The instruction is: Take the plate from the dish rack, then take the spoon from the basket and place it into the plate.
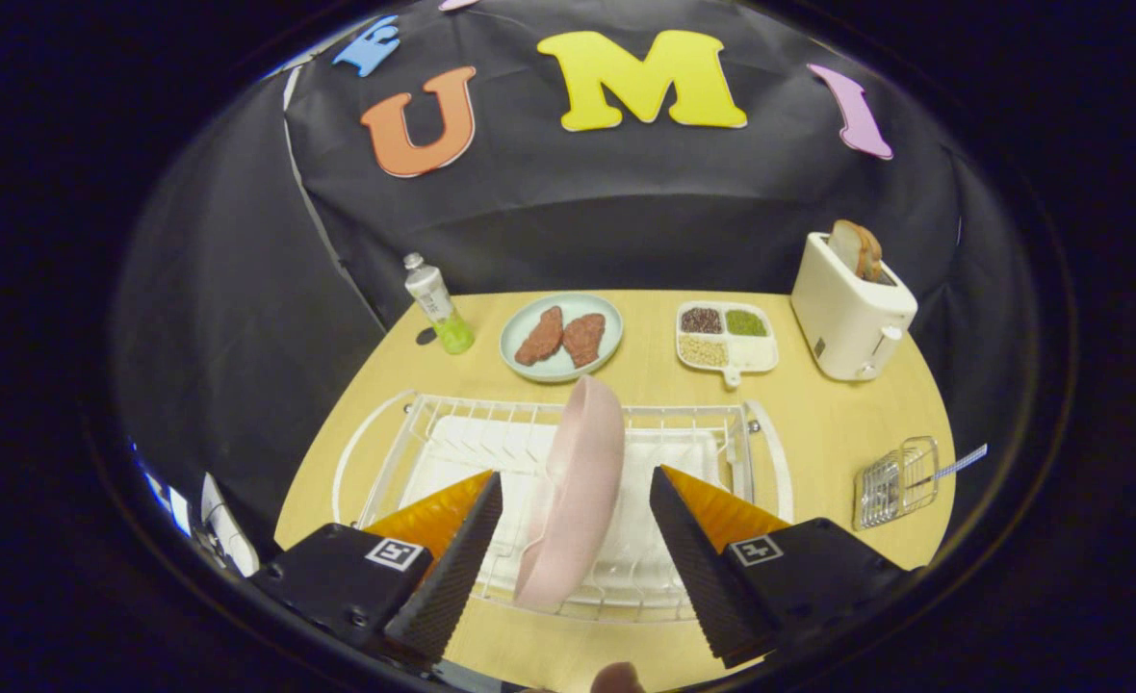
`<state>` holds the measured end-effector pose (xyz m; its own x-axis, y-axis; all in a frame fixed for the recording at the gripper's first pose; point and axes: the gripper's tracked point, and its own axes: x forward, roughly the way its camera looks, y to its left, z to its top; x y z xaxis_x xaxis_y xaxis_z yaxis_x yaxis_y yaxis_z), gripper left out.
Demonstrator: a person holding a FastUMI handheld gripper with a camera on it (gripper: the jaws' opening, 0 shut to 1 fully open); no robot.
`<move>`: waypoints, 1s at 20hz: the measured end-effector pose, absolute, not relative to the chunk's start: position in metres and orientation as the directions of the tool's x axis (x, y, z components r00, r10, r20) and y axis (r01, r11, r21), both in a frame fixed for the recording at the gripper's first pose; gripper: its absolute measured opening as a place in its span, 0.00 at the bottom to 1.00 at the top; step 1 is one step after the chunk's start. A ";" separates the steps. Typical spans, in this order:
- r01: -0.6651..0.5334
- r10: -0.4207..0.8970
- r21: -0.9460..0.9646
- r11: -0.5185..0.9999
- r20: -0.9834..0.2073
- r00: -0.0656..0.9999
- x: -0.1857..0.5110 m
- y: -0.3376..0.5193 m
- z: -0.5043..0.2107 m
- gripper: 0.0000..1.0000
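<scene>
Pink plate stands on edge in the white wire dish rack, right between the gripper fingers; fingers spread w/ gaps both sides, not touching plate. Wire basket sits to the right of rack on wooden table, spoon handle sticking out. Beyond rack: plate w/ meat, divided tray, bottle, toaster

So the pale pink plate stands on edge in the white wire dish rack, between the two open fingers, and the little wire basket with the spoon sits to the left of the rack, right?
Not quite: the gripper view shows the small wire basket with the spoon to the right of the white wire dish rack, not the left. The rest holds: the pale pink plate stands on edge in the rack, between the open fingers of the gripper.
</scene>
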<state>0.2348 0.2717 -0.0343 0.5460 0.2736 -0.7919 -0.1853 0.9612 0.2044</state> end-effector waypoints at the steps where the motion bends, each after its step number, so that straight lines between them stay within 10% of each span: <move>1: -0.178 0.266 0.201 0.963 -0.802 0.535 0.239 0.274 -0.040 0.96; 11: -0.051 0.098 0.084 0.995 -0.900 0.424 0.236 0.288 -0.063 0.46; 20: 0.009 -0.079 -0.085 0.996 -0.874 0.479 0.238 0.271 -0.014 0.37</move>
<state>0.2381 0.2707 -0.0144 0.4793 -0.0789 -0.8741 0.0087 0.9963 -0.0852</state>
